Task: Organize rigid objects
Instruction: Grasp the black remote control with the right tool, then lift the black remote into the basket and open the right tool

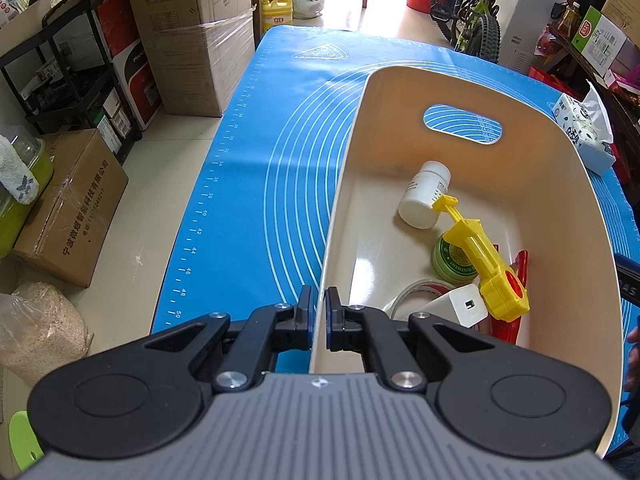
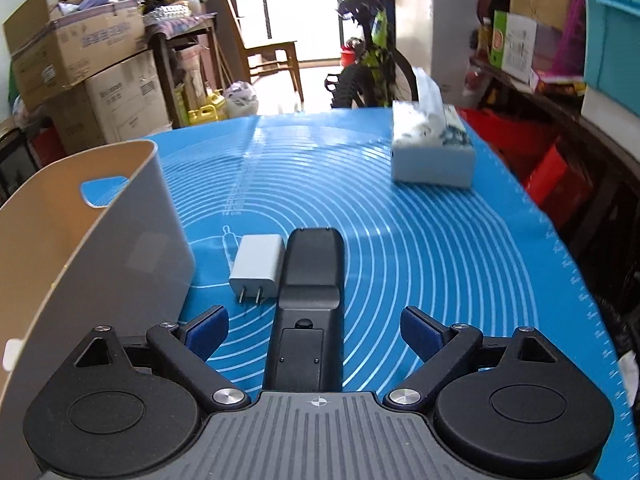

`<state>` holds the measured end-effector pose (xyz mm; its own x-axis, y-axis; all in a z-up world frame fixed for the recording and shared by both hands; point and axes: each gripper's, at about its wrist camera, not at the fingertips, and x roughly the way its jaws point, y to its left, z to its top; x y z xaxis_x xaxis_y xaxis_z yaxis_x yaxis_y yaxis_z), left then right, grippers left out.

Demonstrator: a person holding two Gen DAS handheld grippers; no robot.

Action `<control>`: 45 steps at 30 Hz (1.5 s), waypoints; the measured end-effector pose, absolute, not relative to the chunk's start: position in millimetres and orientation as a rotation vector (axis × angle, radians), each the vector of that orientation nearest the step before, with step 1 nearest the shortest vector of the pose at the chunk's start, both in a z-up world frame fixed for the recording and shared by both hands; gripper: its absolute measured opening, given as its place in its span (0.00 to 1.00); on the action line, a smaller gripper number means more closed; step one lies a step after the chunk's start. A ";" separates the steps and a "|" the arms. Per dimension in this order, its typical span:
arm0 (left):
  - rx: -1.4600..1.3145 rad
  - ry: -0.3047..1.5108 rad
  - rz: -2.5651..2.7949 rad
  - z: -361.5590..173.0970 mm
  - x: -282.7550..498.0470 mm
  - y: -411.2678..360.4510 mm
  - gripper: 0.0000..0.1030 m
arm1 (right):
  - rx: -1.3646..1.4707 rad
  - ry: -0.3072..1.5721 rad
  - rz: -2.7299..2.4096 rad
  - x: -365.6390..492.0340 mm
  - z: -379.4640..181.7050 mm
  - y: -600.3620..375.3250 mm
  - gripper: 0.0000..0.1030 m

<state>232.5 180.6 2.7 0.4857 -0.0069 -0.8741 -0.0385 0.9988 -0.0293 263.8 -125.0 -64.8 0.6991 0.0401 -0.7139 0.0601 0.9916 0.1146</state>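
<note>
My left gripper (image 1: 319, 312) is shut on the near left rim of a cream bin (image 1: 348, 184). Inside the bin lie a white pill bottle (image 1: 424, 196), a yellow plastic toy (image 1: 486, 264), a green ointment tin (image 1: 450, 260), a white charger (image 1: 460, 306), a tape roll (image 1: 404, 294) and a red piece (image 1: 520, 268). My right gripper (image 2: 314, 330) is open, its jaws wide on either side of a black remote (image 2: 310, 300) lying back-up on the blue mat (image 2: 440, 260). A white plug adapter (image 2: 258, 268) lies just left of the remote, beside the bin (image 2: 92, 240).
A tissue box (image 2: 432, 152) stands at the mat's far right; it also shows in the left wrist view (image 1: 584, 132). Cardboard boxes (image 1: 192, 36), a black rack (image 1: 76, 72) and a bicycle (image 1: 472, 12) surround the table.
</note>
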 end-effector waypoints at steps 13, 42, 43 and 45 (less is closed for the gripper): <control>-0.043 1.064 0.021 3.0 233.5 178.6 0.07 | 0.077 0.788 -0.107 282.2 -94.4 -111.5 0.74; -0.045 1.063 0.024 3.7 234.3 176.2 0.07 | 0.098 0.575 -0.060 237.4 -44.6 -110.9 0.52; -0.045 1.064 0.024 3.7 234.3 176.2 0.07 | 0.102 0.568 -0.054 235.7 -40.1 -110.8 0.52; -0.044 1.063 0.024 3.8 234.3 176.3 0.07 | 0.105 0.557 -0.044 232.6 -30.1 -109.1 0.52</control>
